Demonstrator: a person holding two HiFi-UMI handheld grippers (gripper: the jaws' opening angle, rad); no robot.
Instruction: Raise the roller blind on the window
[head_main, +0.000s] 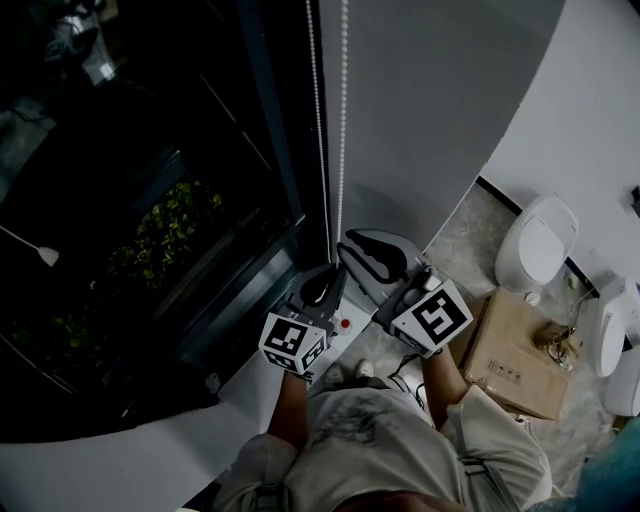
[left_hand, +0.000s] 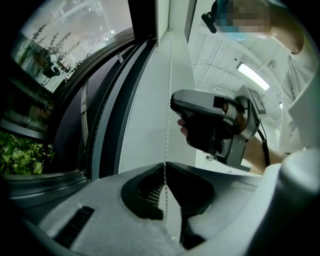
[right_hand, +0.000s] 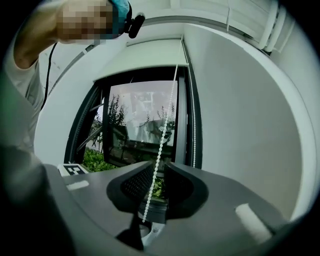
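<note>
Two strands of the white bead chain (head_main: 343, 120) hang down the dark window frame (head_main: 290, 150). My left gripper (head_main: 336, 272) is low on the chain, and its tips (left_hand: 165, 164) are closed on one strand of the bead chain (left_hand: 168, 100). My right gripper (head_main: 352, 248) is just beside and above the left one. In the right gripper view the bead chain (right_hand: 167, 115) passes through a small gap between the right gripper (right_hand: 160, 165) jaws, which are slightly open. The other strand (right_hand: 194, 125) hangs free by the frame. The white roller blind (right_hand: 150, 55) covers only the top of the window (right_hand: 140, 120).
A curved white wall (head_main: 430, 100) rises right of the window. A cardboard box (head_main: 515, 365) and white rounded fixtures (head_main: 540, 245) stand on the floor at right. Green plants (head_main: 170, 235) show outside the glass. A white sill (head_main: 250, 375) runs below the window.
</note>
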